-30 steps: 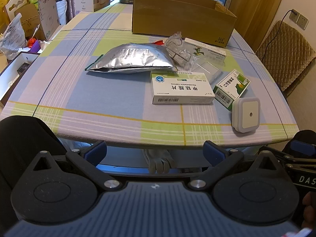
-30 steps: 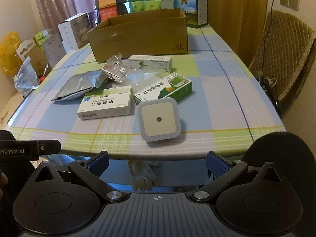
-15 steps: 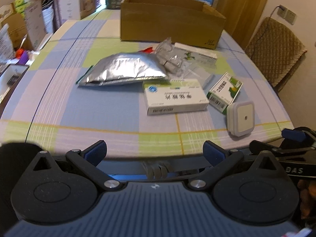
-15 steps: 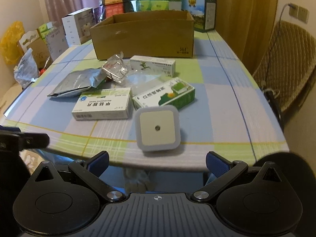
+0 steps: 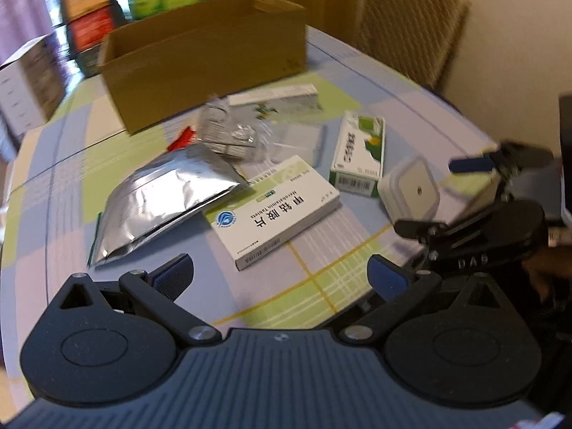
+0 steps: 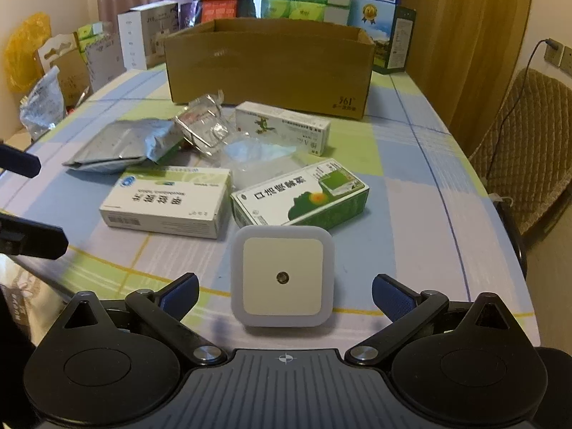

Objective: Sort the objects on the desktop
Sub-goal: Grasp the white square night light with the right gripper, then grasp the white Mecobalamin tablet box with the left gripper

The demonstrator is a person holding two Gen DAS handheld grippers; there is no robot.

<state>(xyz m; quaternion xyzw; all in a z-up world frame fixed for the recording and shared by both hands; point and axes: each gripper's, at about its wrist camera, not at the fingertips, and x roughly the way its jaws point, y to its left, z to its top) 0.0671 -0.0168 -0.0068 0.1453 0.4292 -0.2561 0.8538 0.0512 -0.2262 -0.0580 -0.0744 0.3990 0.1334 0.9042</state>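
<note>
In the left wrist view, the left gripper (image 5: 280, 273) hangs over the near edge of the checked tablecloth (image 5: 314, 250) with its 2 blue-padded fingers spread wide and nothing between them. Just ahead of it lies a white tablet box (image 5: 277, 209) at an angle, its far corner tucked under a silver foil pouch (image 5: 161, 196). Behind the pouch sits a crumpled clear packet (image 5: 225, 128) and a long white box (image 5: 279, 102), then an open cardboard box (image 5: 203, 53) further back. A green-and-white box (image 5: 359, 153) lies to the right of the tablet box, and a square white night light (image 5: 411, 189) rests just beside it near the table's right edge. The right gripper (image 5: 475, 193) shows at the right side, close to the night light; this view is blurred.

In the right wrist view, the right gripper (image 6: 285, 293) has its 2 fingers held wide apart, gripping nothing, and the night light (image 6: 282, 275) sits on the cloth between and slightly ahead of the fingertips, untouched by either. Just behind it lie the green-and-white box (image 6: 300, 196) and the tablet box (image 6: 168, 202), side by side. The foil pouch (image 6: 118, 143), the clear packet (image 6: 203, 125) and the long white box (image 6: 282, 127) lie further back, in front of the cardboard box (image 6: 268, 68). A padded chair (image 6: 529, 143) stands to the right of the table.
</note>
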